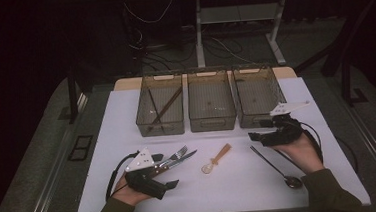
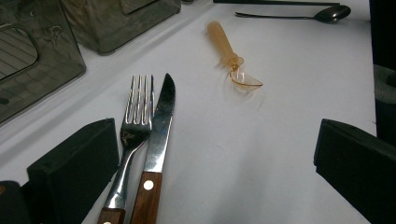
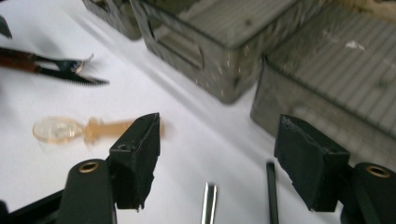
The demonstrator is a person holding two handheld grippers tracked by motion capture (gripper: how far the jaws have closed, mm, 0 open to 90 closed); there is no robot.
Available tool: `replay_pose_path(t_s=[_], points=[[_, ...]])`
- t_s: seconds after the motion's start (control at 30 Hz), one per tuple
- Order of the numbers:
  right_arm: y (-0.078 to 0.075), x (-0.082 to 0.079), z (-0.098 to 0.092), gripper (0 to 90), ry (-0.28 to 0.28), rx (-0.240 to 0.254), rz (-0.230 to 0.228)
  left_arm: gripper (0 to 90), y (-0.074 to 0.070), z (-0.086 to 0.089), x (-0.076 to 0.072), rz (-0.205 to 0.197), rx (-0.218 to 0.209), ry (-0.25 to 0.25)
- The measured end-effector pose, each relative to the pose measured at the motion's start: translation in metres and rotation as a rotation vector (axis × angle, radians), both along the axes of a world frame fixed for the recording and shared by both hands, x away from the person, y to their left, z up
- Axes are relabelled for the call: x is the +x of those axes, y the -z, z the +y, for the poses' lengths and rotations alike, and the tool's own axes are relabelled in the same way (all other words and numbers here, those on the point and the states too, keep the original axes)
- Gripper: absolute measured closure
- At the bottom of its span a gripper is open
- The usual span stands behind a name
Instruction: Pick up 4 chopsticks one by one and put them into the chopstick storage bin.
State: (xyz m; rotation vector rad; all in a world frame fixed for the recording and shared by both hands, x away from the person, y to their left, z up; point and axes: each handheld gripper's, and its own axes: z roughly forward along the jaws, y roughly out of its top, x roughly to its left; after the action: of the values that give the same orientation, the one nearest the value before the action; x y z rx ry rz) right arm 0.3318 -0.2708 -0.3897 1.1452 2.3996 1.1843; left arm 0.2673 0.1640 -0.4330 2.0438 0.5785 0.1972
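My left gripper rests low on the white table at the front left, jaws wide open. A wood-handled fork and knife lie side by side on the table between the jaws, close to the left one and untouched. My right gripper hovers at the right, in front of the bins, open with nothing between its jaws. An amber plastic spoon lies mid-table. A metal spoon lies below my right hand, its handle tip just under the jaws.
Three translucent grey bins stand in a row at the back: the left bin holds a couple of long dark sticks, while the middle bin and right bin look bare. Cables trail from both grippers. The table's front edge is near my forearms.
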Motion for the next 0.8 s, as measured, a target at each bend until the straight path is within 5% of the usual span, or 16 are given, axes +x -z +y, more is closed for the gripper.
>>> replay_pose_path(t_s=[0.37,0.8], points=[[0.021,-0.029,-0.040,41.1,0.011,-0.032,0.053,0.0,0.000,0.001,0.000,0.009,0.009,0.004],[0.040,-0.048,-0.071,69.4,0.060,-0.110,0.117,0.0,0.000,0.000,0.000,0.010,0.016,0.007]])
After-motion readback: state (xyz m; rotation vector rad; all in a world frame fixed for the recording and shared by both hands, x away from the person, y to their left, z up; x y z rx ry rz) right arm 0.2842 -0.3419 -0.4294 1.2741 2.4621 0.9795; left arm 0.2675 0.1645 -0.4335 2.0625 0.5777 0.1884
